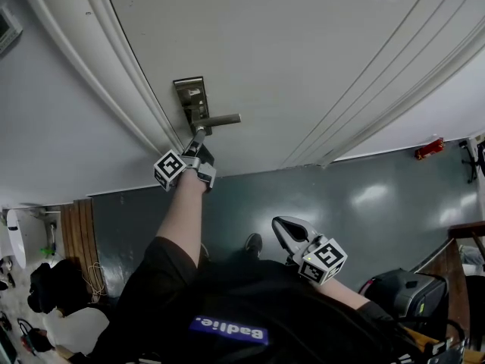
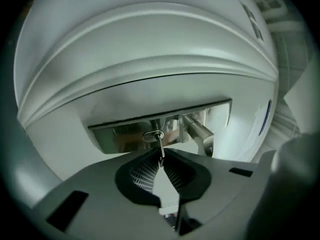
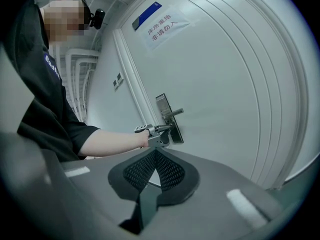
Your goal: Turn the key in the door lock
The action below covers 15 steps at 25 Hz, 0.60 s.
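A steel lock plate point(image 1: 189, 97) with a lever handle point(image 1: 217, 120) sits on the white door point(image 1: 288, 44). My left gripper point(image 1: 197, 138) reaches level against the plate just below the handle. In the left gripper view a small metal key point(image 2: 159, 144) sticks out of the keyhole point(image 2: 152, 135), and the left gripper point(image 2: 161, 155) is shut on its head, the handle point(image 2: 200, 133) just to the right. My right gripper point(image 1: 285, 227) hangs back near my body, well apart from the door. Its pads point(image 3: 169, 168) meet at the tip with nothing between them.
The door frame's mouldings point(image 1: 114, 82) run beside the lock. A paper notice point(image 3: 167, 26) and a blue label point(image 3: 147, 15) are high on the door. On the grey-green floor point(image 1: 364, 196) lie a red object point(image 1: 429, 149) and a black bag point(image 1: 402, 294).
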Motion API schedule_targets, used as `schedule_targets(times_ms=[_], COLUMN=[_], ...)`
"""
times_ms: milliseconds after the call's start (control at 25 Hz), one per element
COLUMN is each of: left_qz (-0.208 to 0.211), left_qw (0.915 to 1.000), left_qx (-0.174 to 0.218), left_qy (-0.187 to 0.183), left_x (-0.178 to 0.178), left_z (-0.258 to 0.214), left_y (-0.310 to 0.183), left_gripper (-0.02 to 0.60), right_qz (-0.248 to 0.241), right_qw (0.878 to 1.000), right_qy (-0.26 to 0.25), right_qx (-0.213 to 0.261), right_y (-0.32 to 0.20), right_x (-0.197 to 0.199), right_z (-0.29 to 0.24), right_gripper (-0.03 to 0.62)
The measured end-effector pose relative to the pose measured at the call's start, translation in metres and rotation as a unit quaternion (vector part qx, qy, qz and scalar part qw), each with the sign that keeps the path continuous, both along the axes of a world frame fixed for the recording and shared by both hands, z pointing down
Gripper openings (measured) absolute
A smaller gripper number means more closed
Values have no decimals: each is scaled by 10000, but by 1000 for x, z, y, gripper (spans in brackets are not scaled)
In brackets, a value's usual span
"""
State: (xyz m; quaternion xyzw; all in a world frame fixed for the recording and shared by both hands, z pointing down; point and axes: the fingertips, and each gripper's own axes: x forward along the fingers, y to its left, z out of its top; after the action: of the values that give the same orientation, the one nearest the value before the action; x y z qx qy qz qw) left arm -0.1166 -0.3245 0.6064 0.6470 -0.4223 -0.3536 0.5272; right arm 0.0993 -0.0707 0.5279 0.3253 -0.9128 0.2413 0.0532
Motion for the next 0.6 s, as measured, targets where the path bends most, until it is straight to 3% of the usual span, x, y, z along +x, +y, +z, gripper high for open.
schedule_targets(times_ms=[120, 240, 360, 600], left_qz=[118, 160, 149, 268], left_qw=[9952, 9897, 9914, 9982], left_qx=[47, 70, 30, -35], left_qy=[967, 1419, 1301, 542], left_x=[2, 3, -1, -5], left_z=[-2, -4, 3, -7], left_y=[1, 0, -1, 10], left_gripper=[31, 31, 31, 32], right_qz=[-22, -64, -85, -200], right_qw=[10000, 10000, 10000, 9997], right_qy=[11, -44, -35, -69], right_qx=[-8, -32, -36, 127], right_y=[1, 2, 2, 2], right_x=[-3, -8, -12, -23], right_z=[0, -1, 0, -7], right_gripper=[2, 2, 2, 2])
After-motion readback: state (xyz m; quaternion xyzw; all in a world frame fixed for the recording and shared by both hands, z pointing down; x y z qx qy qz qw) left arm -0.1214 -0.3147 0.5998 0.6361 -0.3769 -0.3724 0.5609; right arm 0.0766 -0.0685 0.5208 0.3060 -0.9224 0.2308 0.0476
